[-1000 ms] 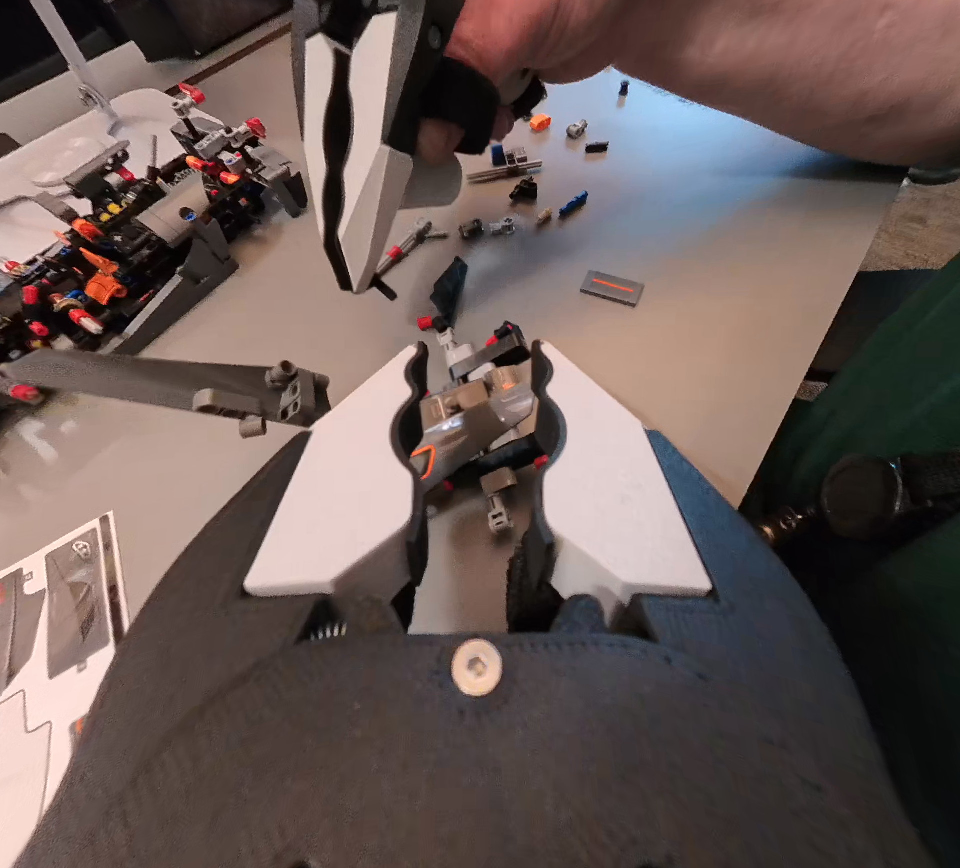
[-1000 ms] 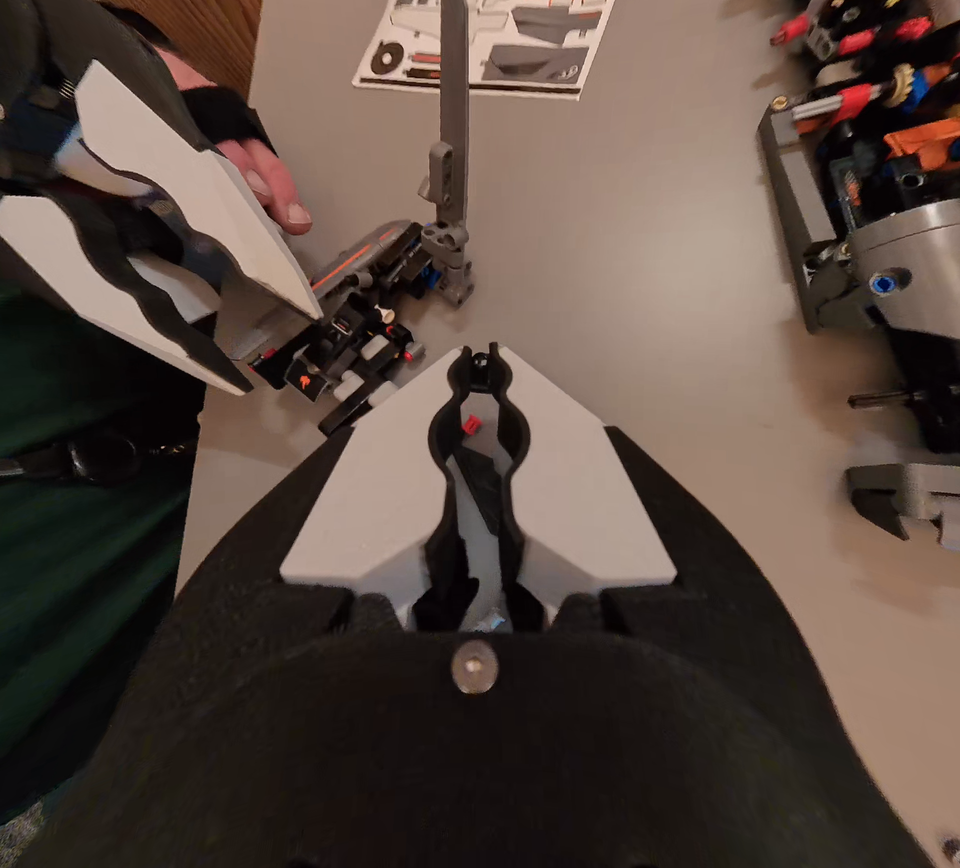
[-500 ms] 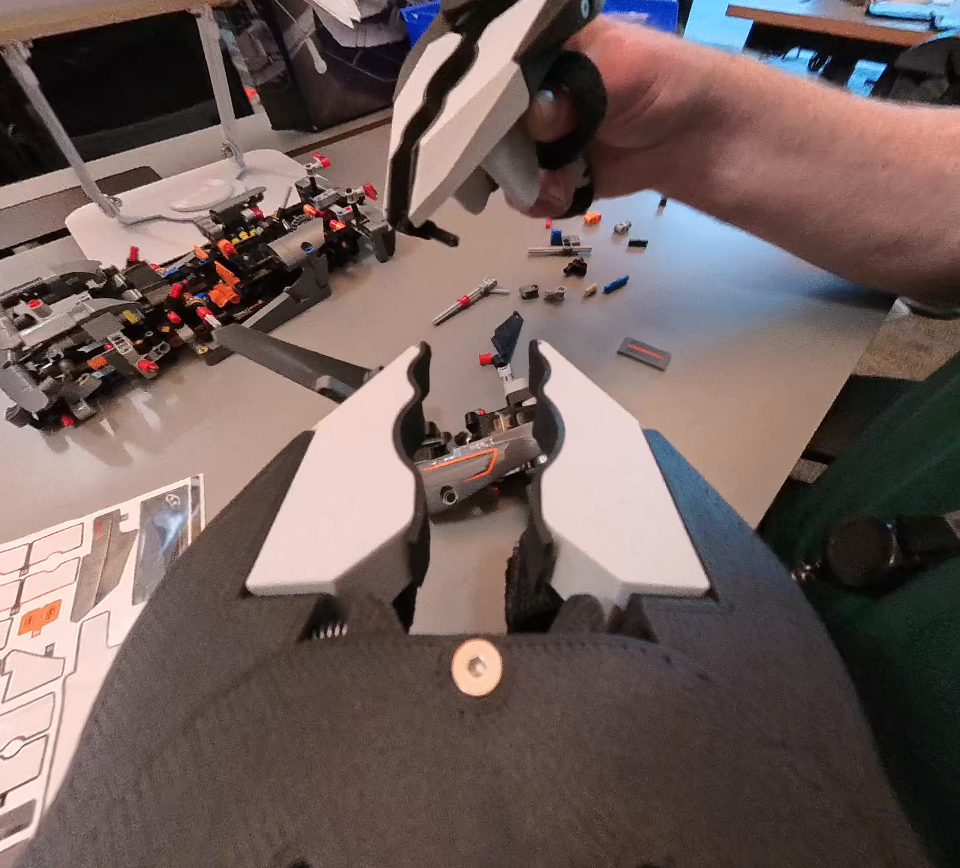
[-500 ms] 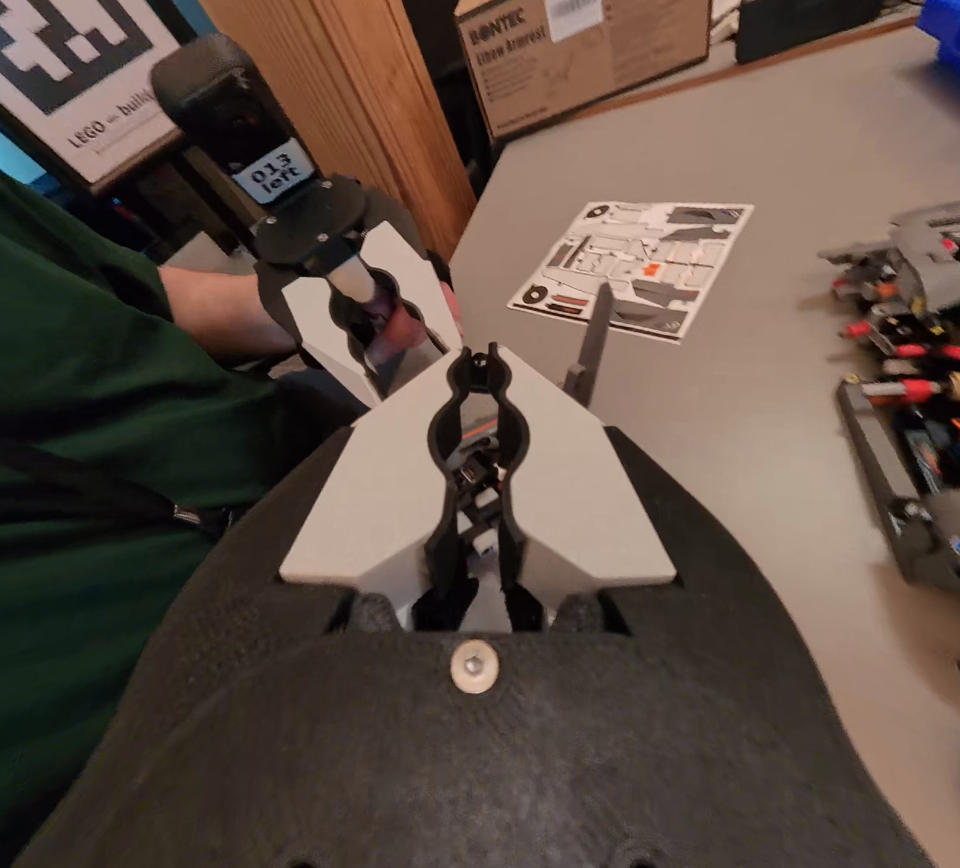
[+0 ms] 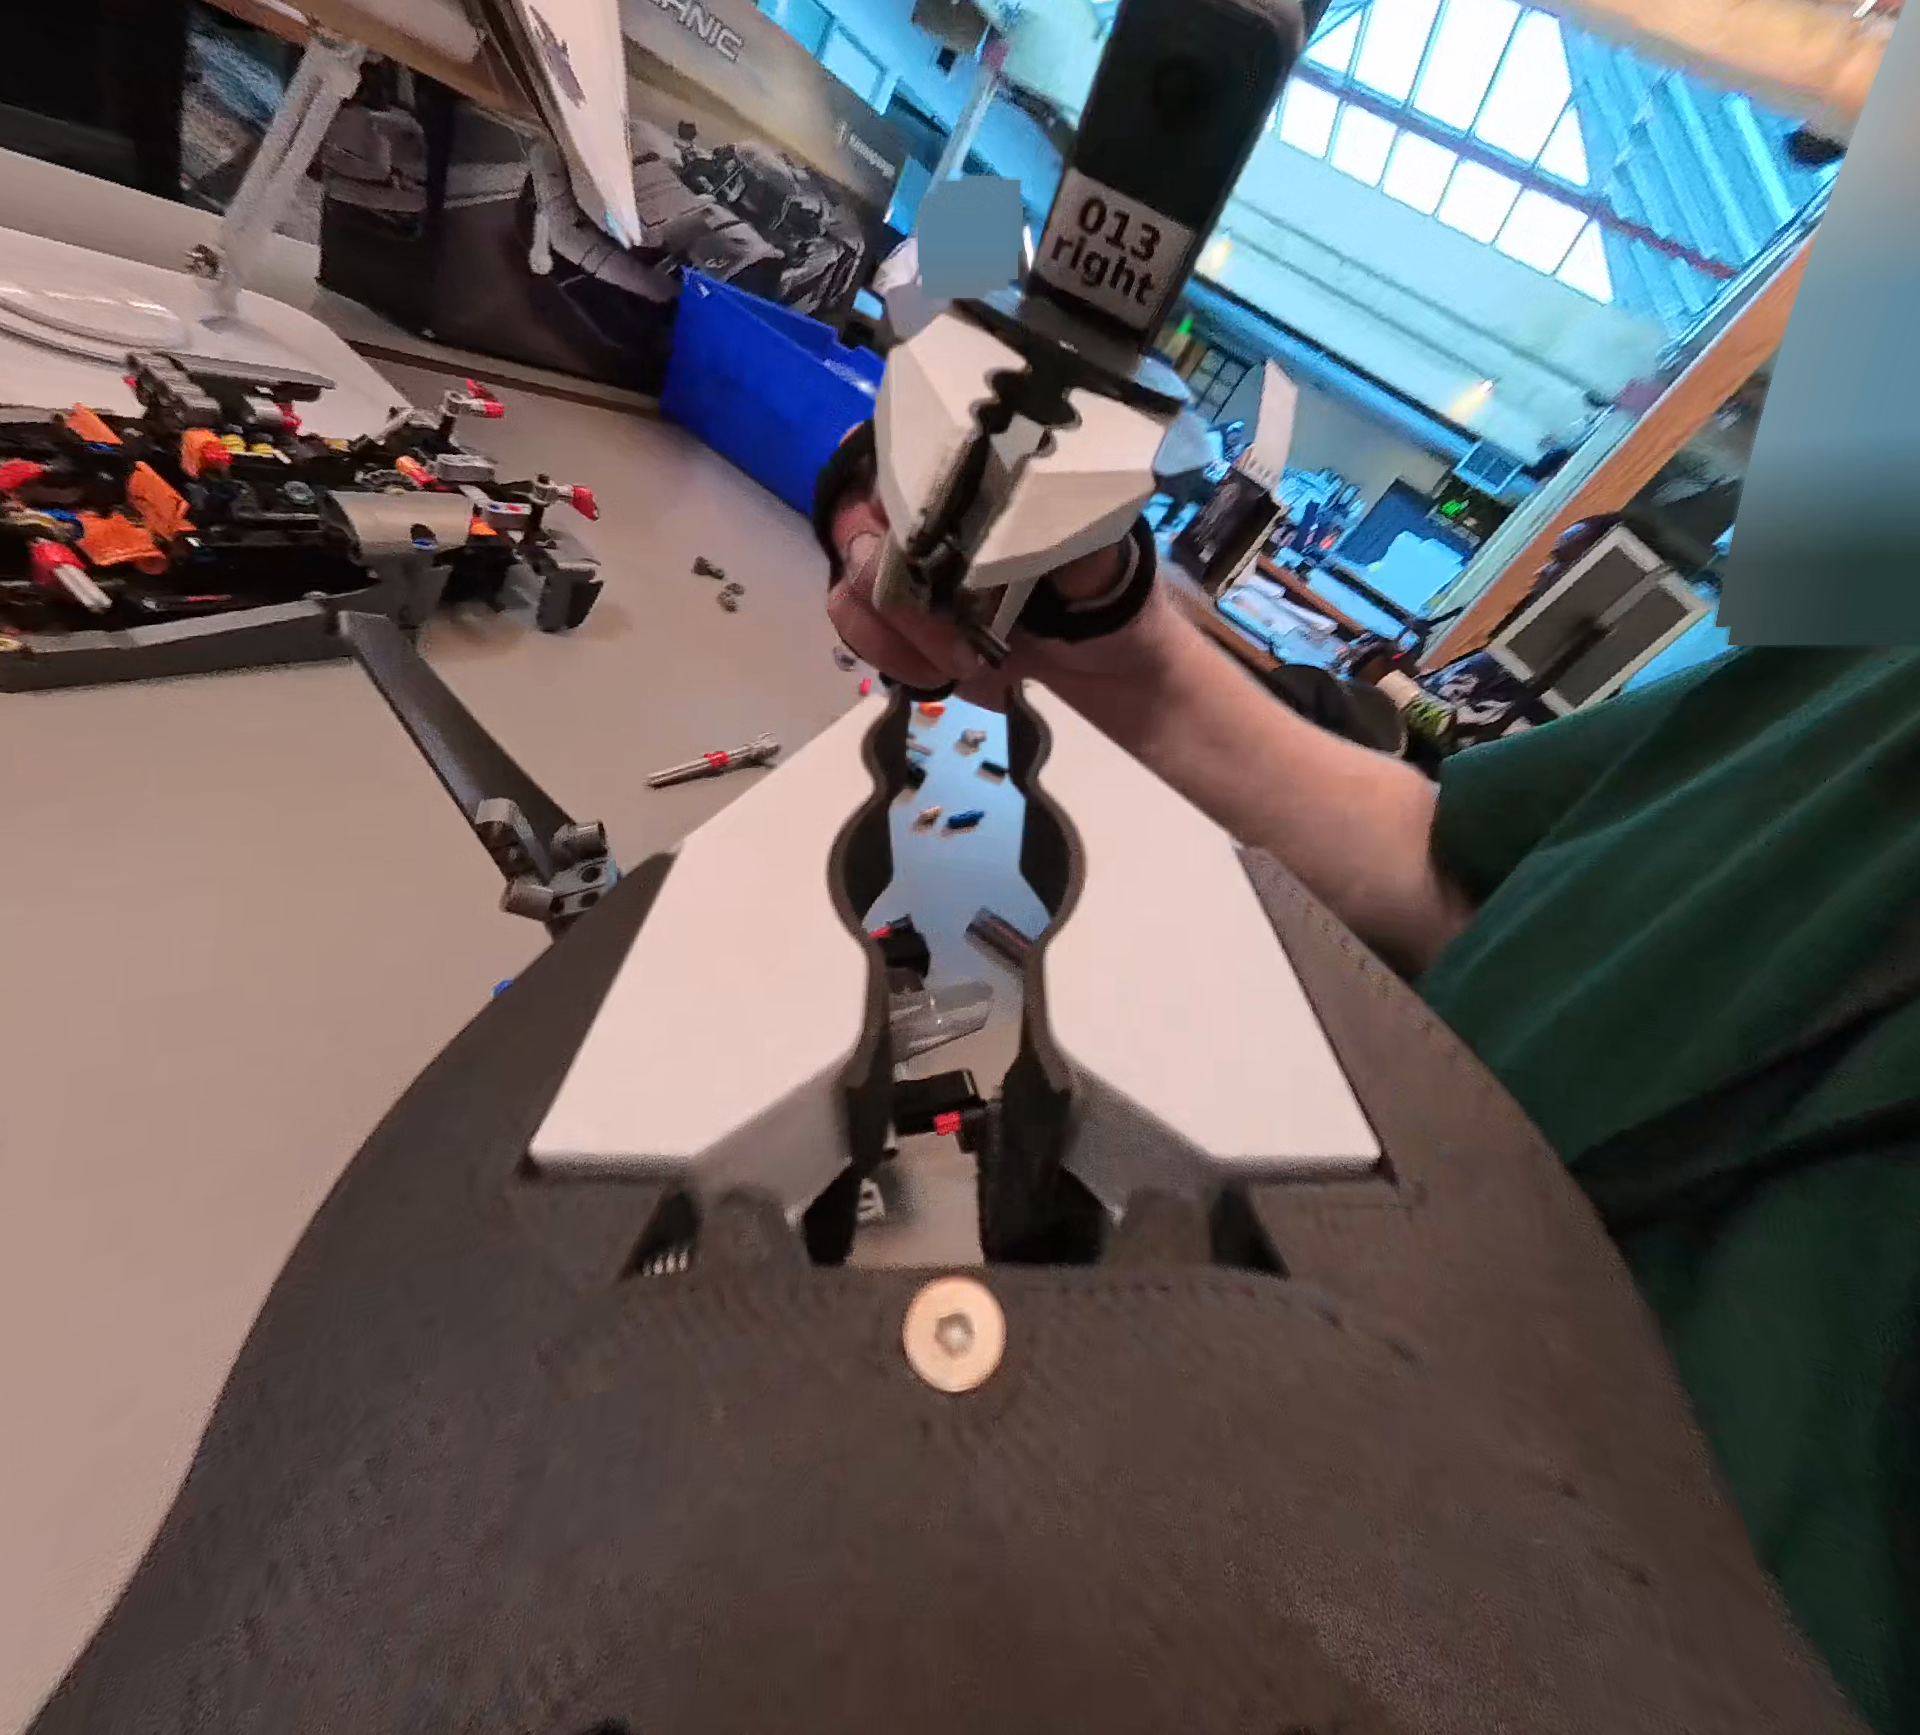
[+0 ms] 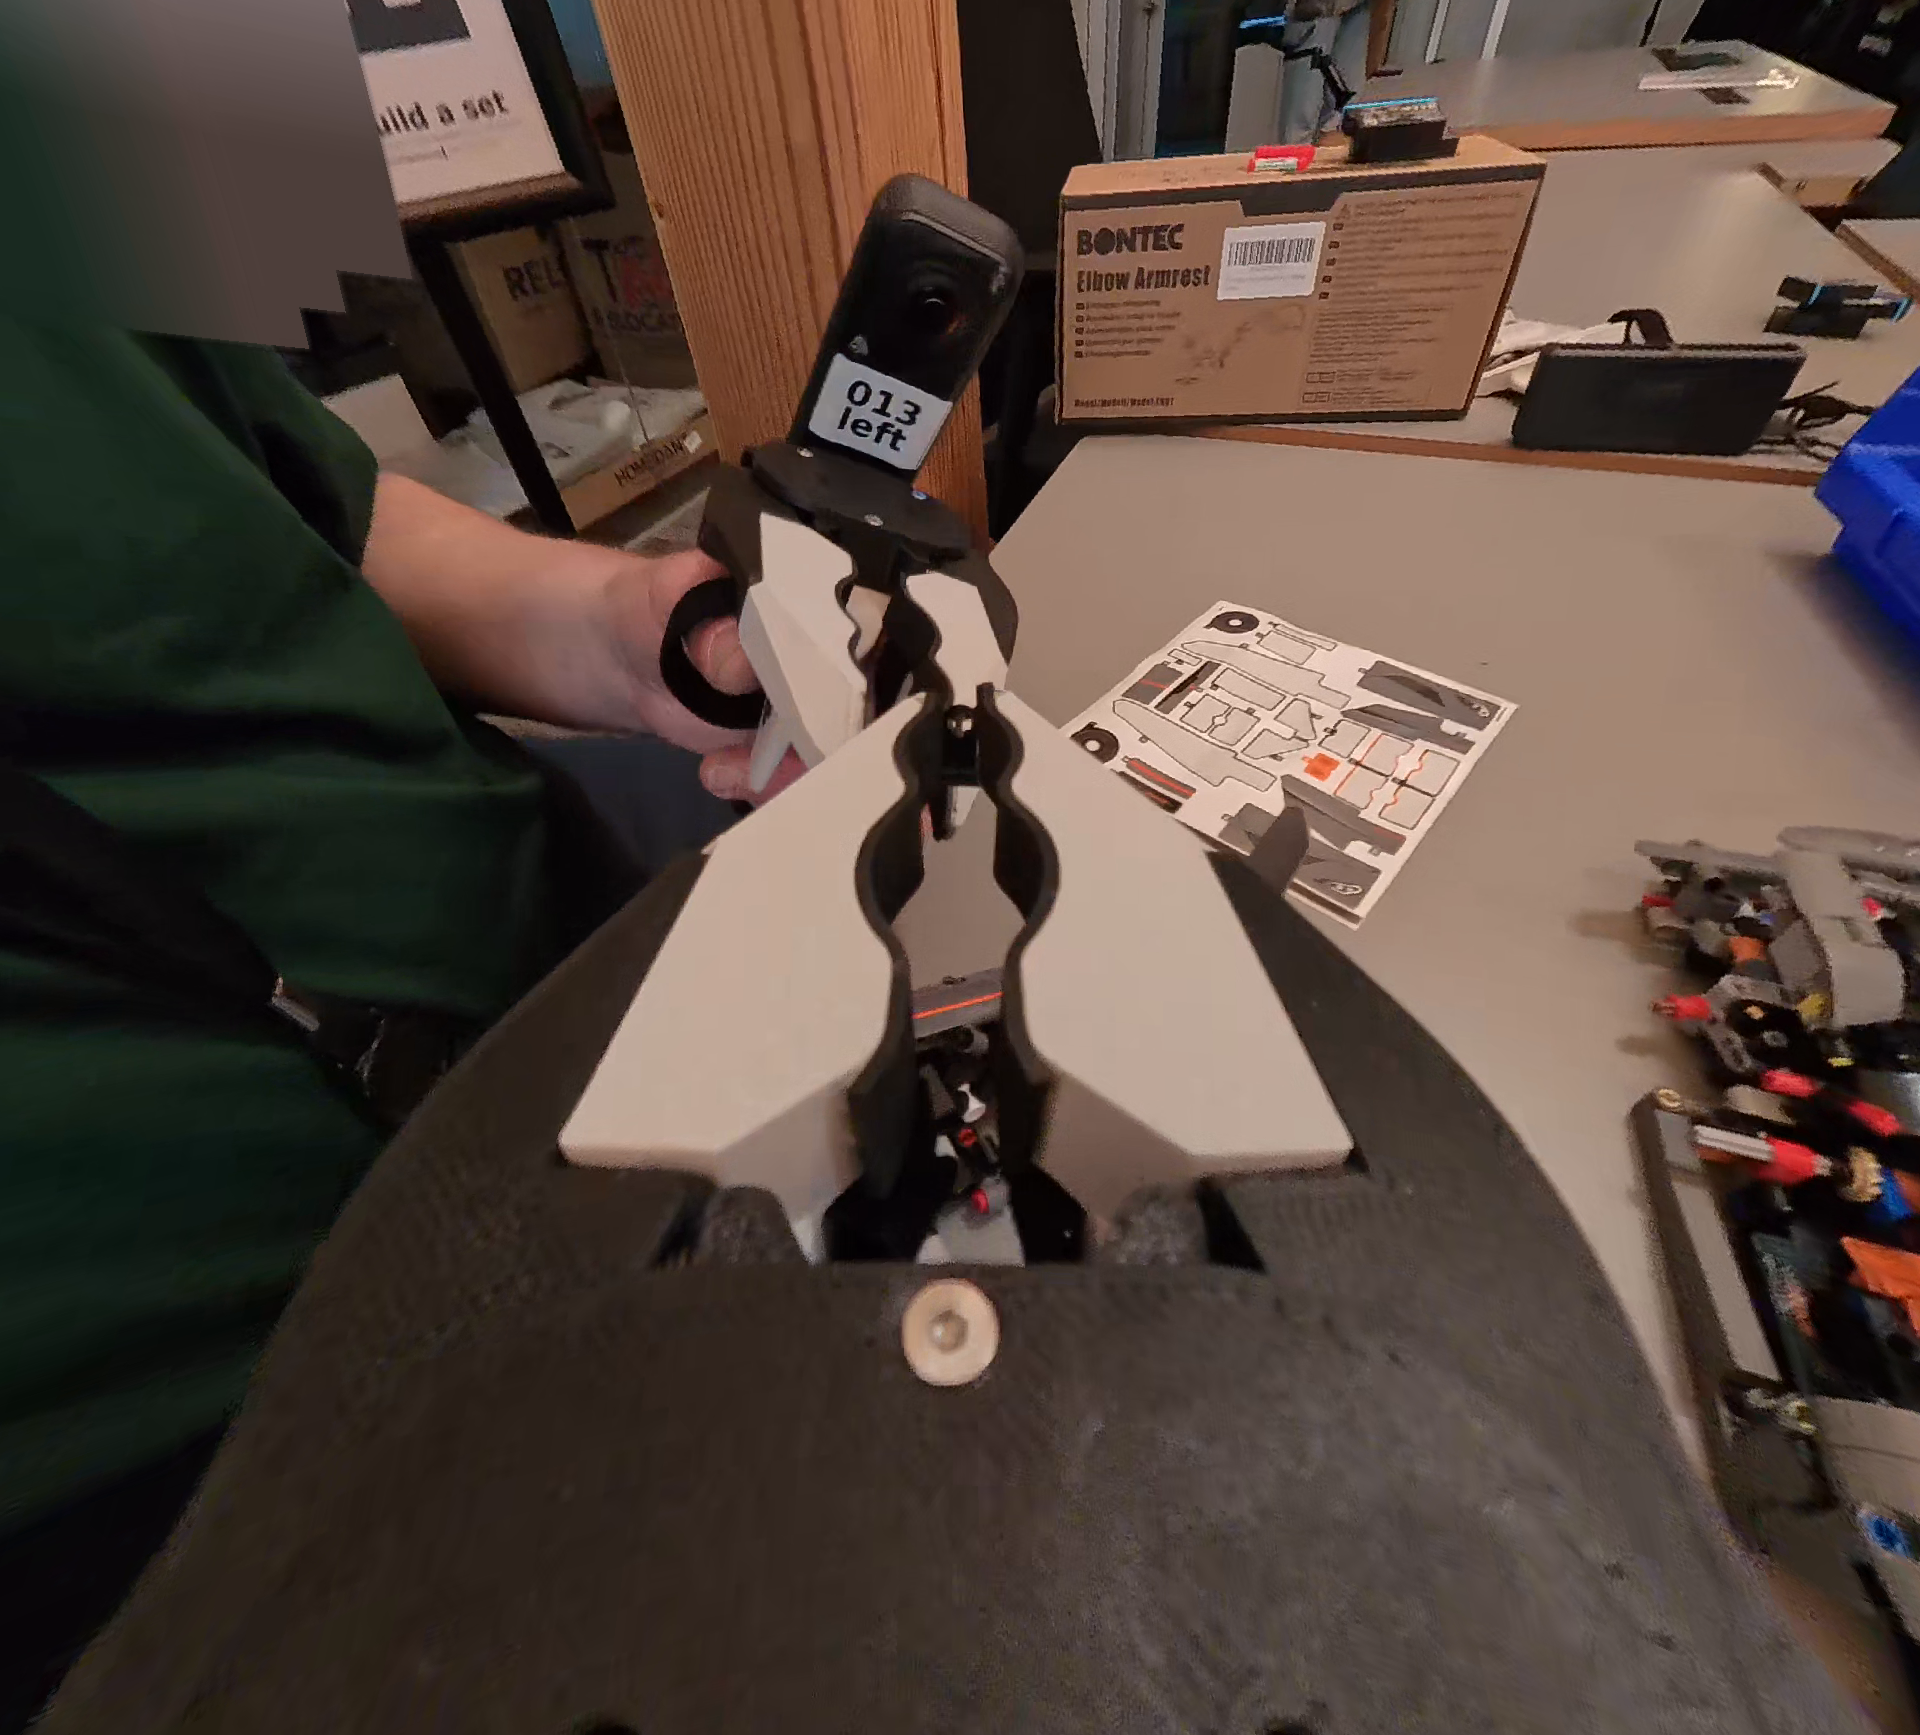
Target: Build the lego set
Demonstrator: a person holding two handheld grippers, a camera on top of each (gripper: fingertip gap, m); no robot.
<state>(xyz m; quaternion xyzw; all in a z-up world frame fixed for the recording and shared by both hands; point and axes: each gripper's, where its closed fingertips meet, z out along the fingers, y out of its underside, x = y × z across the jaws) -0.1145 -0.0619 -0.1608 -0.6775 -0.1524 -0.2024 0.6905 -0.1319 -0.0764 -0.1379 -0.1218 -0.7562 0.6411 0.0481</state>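
My left gripper (image 5: pixel 958 709) is raised above the table with its fingers apart and nothing between them; loose parts on the table show through the gap. It also shows in the right wrist view (image 6: pixel 899 646). My right gripper (image 6: pixel 961 719) is shut on a small black pin (image 6: pixel 958 750) at its tips and faces the left gripper closely. The left wrist view shows it (image 5: pixel 961 584) with the pin (image 5: pixel 986 641) sticking out below. A grey sub-assembly with an orange stripe (image 6: pixel 956 999) lies on the table under both grippers, seen also in the left wrist view (image 5: pixel 935 1010).
The large dark model (image 5: pixel 260 501) (image 6: pixel 1818 1010) lies on the table, a long grey beam (image 5: pixel 457 750) reaching out from it. A sticker sheet (image 6: pixel 1299 750), loose small parts (image 5: pixel 956 812), an axle (image 5: pixel 717 760), a blue bin (image 5: pixel 758 397) and a cardboard box (image 6: pixel 1299 283) stand around. Both grippers' tips are close together, under 4 cm apart.
Both grippers rose and tilted up to face each other. The grey sub-assembly left my left gripper's fingers and lies on the table below; those fingers narrowed. The right gripper stayed shut on the pin.
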